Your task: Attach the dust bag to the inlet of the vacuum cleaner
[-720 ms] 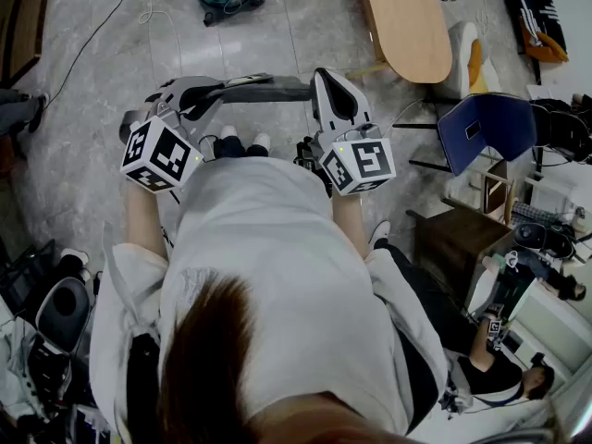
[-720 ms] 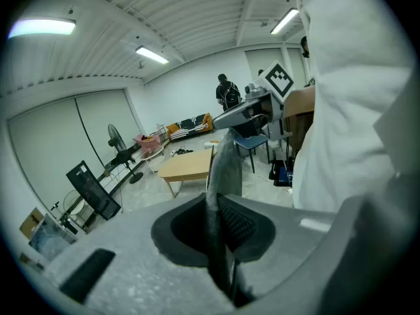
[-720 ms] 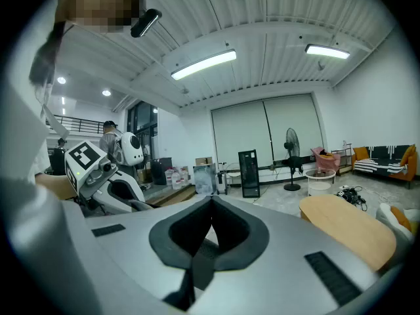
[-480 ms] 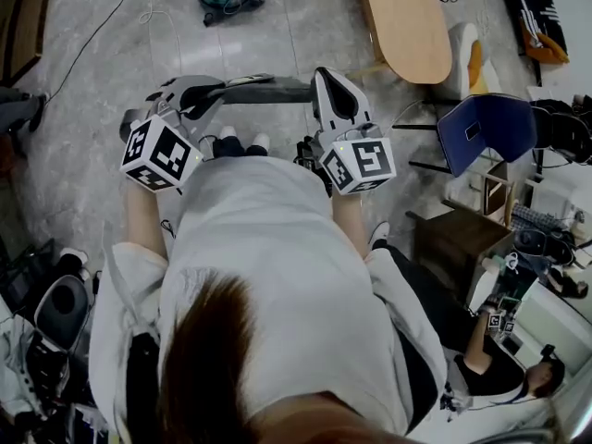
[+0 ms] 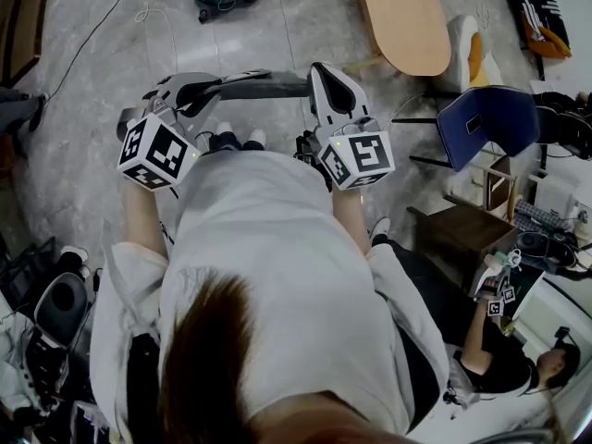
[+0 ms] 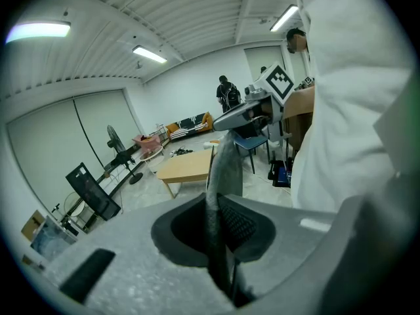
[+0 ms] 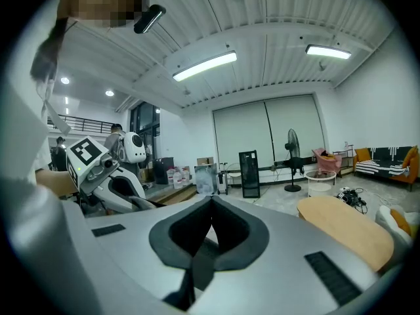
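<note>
One oval wooden table (image 5: 398, 17), grey floor (image 5: 83, 54)

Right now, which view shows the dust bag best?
Head view: the dust bag shows at full span, stretched between the left gripper and the right gripper. Left gripper view shows it foreshortened, running out of its shut jaws. Right gripper view shows only a pinched edge.
</note>
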`<action>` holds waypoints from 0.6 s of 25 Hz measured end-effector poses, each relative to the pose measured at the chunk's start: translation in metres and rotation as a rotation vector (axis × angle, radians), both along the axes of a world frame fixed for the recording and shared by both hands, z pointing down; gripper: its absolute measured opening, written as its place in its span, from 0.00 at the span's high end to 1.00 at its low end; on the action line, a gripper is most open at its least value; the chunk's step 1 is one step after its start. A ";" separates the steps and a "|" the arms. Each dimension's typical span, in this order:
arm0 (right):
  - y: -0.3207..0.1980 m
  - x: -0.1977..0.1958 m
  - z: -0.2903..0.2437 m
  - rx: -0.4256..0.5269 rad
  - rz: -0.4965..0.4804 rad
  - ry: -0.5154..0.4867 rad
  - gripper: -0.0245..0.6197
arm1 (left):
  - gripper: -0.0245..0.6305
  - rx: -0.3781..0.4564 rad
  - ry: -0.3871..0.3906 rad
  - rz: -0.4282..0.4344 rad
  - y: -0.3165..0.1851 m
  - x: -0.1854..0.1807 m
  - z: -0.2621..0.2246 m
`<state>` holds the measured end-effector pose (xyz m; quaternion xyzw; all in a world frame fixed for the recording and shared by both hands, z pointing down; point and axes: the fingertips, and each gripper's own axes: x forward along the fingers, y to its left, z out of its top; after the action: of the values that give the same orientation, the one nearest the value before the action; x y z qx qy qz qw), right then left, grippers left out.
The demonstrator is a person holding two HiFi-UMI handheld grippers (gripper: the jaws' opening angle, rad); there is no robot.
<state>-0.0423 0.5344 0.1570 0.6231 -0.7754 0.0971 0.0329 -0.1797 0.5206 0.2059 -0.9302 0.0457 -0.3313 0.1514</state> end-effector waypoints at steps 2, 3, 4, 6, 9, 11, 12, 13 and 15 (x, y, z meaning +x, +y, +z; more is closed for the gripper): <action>0.005 0.006 0.002 0.006 -0.005 -0.001 0.96 | 0.91 0.001 0.001 -0.003 0.005 0.007 0.002; 0.008 0.009 0.003 0.010 -0.008 -0.003 0.96 | 0.91 0.001 0.001 -0.005 0.007 0.010 0.003; 0.010 0.012 0.004 0.014 -0.010 -0.007 0.96 | 0.91 0.001 0.001 -0.006 0.010 0.012 0.004; 0.014 0.016 0.006 0.015 -0.008 -0.024 0.96 | 0.91 -0.001 -0.001 -0.008 0.013 0.016 0.006; 0.015 0.020 0.008 0.004 -0.005 -0.039 0.96 | 0.91 -0.006 -0.007 -0.011 0.015 0.019 0.007; 0.011 0.023 0.010 0.000 -0.004 -0.040 0.96 | 0.91 -0.010 -0.010 -0.007 0.012 0.022 0.010; 0.008 0.025 0.012 -0.001 -0.003 -0.041 0.96 | 0.91 -0.012 -0.011 -0.005 0.009 0.024 0.011; 0.005 0.027 0.013 -0.003 -0.001 -0.044 0.96 | 0.91 -0.014 -0.011 -0.003 0.006 0.026 0.013; -0.003 0.031 0.016 -0.009 0.005 -0.047 0.96 | 0.91 -0.019 -0.011 0.000 -0.003 0.029 0.017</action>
<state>-0.0114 0.5312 0.1728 0.6223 -0.7741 0.1151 0.0171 -0.1504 0.5172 0.2224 -0.9297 0.0419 -0.3370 0.1427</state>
